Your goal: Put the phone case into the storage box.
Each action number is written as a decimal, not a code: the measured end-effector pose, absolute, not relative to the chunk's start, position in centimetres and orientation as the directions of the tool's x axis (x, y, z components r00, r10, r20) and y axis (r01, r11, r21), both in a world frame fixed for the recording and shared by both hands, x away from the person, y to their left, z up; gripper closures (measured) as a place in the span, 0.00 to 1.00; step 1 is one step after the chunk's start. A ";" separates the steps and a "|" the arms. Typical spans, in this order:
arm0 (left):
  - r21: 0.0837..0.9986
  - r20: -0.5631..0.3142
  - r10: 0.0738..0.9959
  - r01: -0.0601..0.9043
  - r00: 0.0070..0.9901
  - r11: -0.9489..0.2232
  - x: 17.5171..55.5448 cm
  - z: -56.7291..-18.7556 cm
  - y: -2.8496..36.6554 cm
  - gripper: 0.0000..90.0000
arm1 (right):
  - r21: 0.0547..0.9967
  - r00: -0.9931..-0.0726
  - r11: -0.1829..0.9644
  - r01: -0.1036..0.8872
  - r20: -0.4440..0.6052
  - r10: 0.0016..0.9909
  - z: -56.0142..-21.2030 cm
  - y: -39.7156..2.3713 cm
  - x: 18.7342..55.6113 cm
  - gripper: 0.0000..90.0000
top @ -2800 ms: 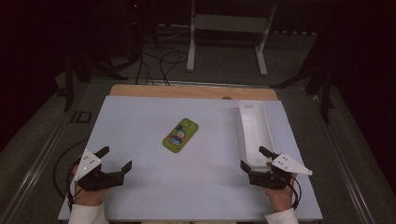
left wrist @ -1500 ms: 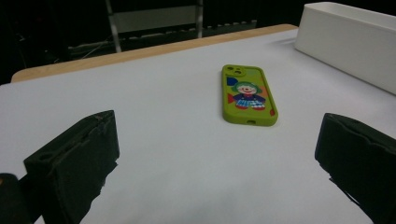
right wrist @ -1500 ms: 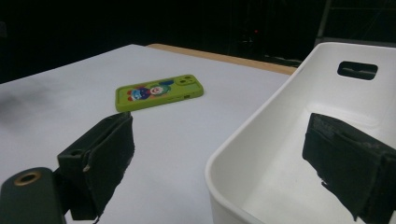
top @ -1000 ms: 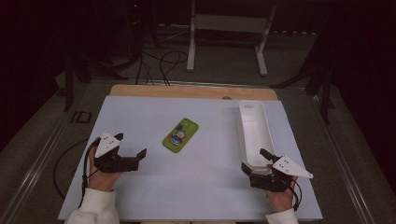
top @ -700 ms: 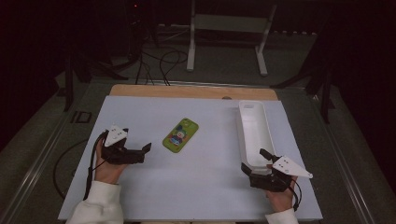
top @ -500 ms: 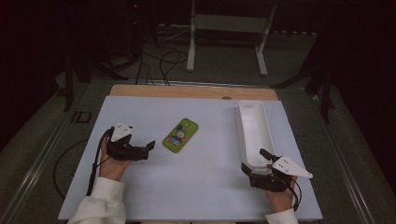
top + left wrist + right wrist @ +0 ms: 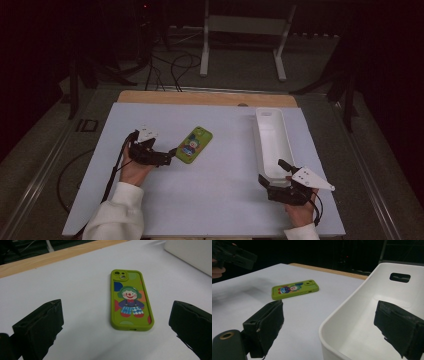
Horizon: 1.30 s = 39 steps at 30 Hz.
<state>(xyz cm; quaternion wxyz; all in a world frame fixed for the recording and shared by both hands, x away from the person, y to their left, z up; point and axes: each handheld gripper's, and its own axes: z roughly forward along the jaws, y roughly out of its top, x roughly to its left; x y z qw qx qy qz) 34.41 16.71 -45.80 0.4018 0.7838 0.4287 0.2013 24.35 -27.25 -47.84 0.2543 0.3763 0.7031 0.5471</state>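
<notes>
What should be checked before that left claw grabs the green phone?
1. Left gripper jaws open: ok, spread wider than the phone.
2. Phone between the jaws: not ok, it lies ahead of them.
3. Phone flat, clown side up, nothing on it: ok.
4. White bin empty: ok where visible.
5. Right gripper out of the way: ok, open at the bin's near end.

A lime-green phone case (image 7: 131, 301) printed with a cartoon clown: green hair, red nose, purple top, blue-and-white checked trousers, red shoes, among blue, orange and pale green dots. White plastic bin (image 7: 272, 142). Pale grey-white worktop (image 7: 215, 200) with a light wooden edge. Black tools (image 7: 170, 154).
</notes>
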 end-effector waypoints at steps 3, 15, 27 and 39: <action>0.792 -0.028 0.834 0.521 0.551 -0.318 34.9 -46.1 16.0 0.00 | 0.961 -0.588 0.119 0.251 0.054 0.807 -47.8 -27.2 24.3 0.10; 0.766 -0.033 0.823 0.543 0.567 -0.343 36.4 -47.3 13.4 0.00 | 0.961 -0.587 0.114 0.253 0.059 0.807 -47.8 -27.3 24.3 0.10; 0.719 -0.032 0.818 0.582 0.574 -0.380 37.5 -49.2 11.6 0.01 | 0.961 -0.588 0.115 0.250 0.056 0.807 -47.8 -27.3 24.3 0.10; 0.694 -0.041 0.813 0.601 0.581 -0.395 38.2 -50.2 10.8 0.03 | 0.961 -0.590 0.118 0.252 0.056 0.806 -47.8 -27.3 24.4 0.10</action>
